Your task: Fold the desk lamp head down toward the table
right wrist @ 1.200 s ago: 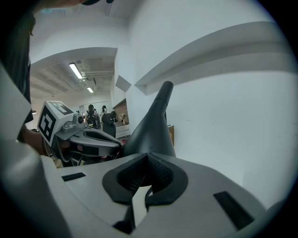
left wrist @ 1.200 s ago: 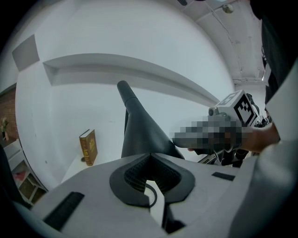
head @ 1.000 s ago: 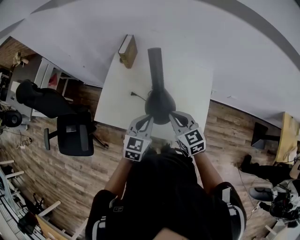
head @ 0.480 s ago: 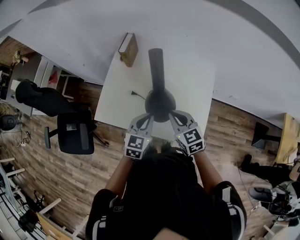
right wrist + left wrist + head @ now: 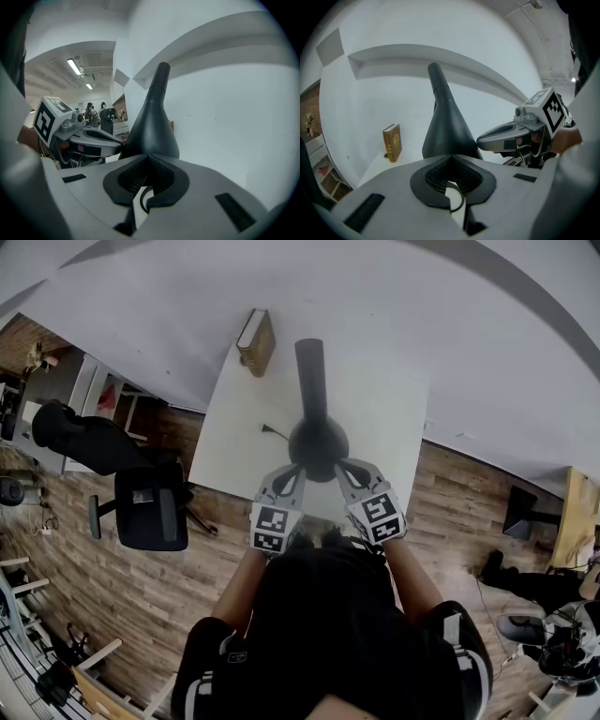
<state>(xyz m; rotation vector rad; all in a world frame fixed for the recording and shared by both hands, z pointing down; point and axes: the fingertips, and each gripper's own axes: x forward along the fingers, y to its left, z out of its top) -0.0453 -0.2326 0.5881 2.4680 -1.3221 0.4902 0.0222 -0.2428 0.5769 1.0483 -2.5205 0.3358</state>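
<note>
The desk lamp stands on the table, a book at its far-left corner.

Soft even indoor light, ceiling strip lights glowing, strong fisheye bending, dark corners, foreground perhaps soft

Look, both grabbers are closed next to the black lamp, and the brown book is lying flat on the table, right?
Not quite. The brown book stands upright on the table, not flat; the left gripper view shows it. The left gripper and right gripper are indeed closed next to the black lamp.
</note>
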